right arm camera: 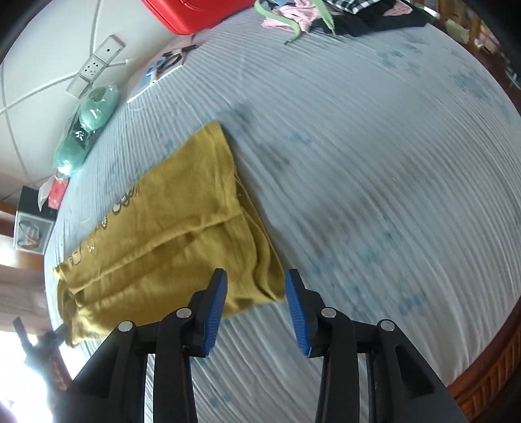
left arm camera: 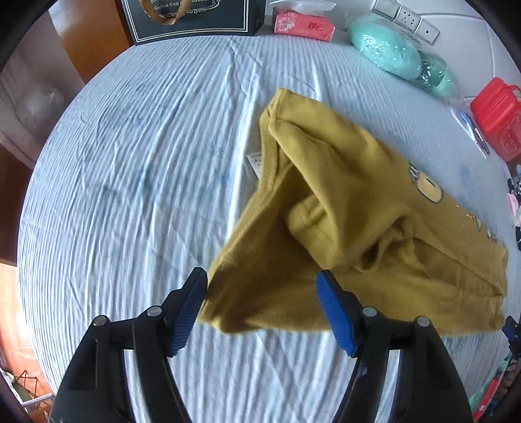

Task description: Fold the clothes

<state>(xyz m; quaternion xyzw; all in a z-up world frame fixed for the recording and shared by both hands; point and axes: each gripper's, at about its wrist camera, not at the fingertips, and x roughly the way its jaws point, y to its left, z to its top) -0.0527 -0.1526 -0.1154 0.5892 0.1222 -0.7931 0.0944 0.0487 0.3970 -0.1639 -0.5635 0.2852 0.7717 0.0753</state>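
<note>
A mustard-yellow shirt [left arm camera: 358, 208] lies partly folded on the light blue striped bedsheet [left arm camera: 130, 195], its collar and a white tag toward the far side and a print on its right part. My left gripper [left arm camera: 262, 286] is open, its blue pads on either side of the shirt's near edge, holding nothing. In the right wrist view the same shirt [right arm camera: 169, 227] lies left of centre. My right gripper [right arm camera: 256, 286] is open and empty, with the shirt's near right corner between its tips.
A dark gift box [left arm camera: 192, 19], a pink tissue pack [left arm camera: 302, 24], a teal wrapped bundle [left arm camera: 387, 48] and a red box [left arm camera: 498, 114] stand along the bed's far edge. A pile of clothes [right arm camera: 342, 14] lies at the far side. The bed's wooden frame [right arm camera: 488, 374] shows at lower right.
</note>
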